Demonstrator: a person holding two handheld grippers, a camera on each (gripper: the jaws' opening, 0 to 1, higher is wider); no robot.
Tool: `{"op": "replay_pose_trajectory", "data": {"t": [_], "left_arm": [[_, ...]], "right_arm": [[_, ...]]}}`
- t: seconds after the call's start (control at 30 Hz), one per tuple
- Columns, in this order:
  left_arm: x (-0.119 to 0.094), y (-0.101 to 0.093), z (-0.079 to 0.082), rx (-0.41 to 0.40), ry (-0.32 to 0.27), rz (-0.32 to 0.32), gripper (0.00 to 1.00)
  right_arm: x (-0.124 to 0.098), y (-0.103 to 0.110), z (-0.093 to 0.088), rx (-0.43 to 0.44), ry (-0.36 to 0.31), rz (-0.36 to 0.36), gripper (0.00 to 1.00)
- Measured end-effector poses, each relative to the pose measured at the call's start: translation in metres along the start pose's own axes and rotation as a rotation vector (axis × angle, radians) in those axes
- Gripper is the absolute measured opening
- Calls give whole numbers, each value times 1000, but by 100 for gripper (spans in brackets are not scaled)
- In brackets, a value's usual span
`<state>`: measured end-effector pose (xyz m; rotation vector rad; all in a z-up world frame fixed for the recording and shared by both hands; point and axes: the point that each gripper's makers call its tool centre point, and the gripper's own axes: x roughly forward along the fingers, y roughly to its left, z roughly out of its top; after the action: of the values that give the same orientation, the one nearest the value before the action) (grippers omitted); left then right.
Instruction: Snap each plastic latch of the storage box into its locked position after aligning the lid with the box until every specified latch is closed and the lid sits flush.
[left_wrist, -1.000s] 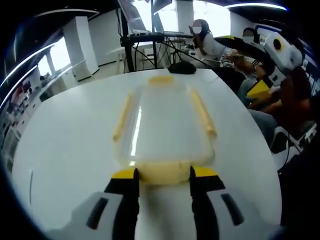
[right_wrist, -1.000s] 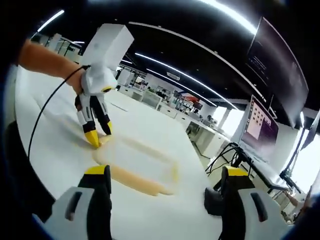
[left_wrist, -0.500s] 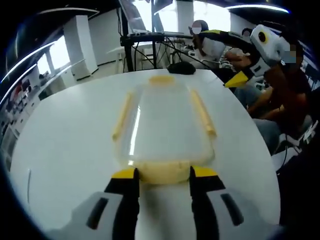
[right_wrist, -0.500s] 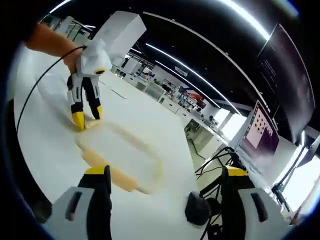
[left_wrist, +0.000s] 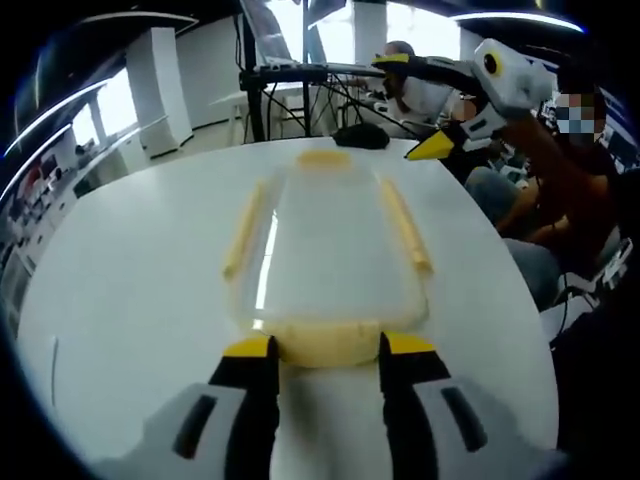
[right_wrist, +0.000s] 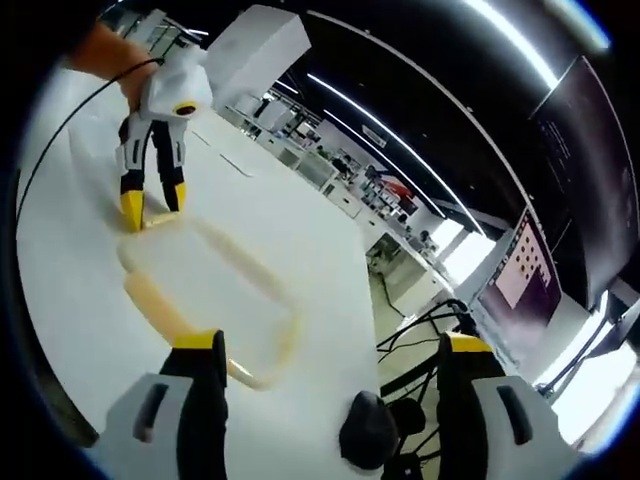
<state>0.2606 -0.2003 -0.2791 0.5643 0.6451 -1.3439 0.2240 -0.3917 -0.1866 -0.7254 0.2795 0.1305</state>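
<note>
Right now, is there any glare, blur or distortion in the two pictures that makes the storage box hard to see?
Left gripper view: a bright glare streak runs along the clear lid of the storage box, whose outline is soft; windows behind are overexposed. Right gripper view: the box is blurred and pale against the white table; fisheye bends the ceiling lights into curves.

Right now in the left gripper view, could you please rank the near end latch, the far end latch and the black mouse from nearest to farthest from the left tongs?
1. Near yellow plastic end latch, between the left tongs.
2. Far yellow plastic end latch, across the lid.
3. Black rounded mouse, at the table's far edge.
</note>
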Motion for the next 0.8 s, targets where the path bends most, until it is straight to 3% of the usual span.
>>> {"op": "replay_pose_trajectory", "data": {"t": [0.8], "left_arm": [[-1, -4, -2, 14, 0, -14, 38]], "right_arm": [[38, -6, -4, -119, 47, 61, 88]]}}
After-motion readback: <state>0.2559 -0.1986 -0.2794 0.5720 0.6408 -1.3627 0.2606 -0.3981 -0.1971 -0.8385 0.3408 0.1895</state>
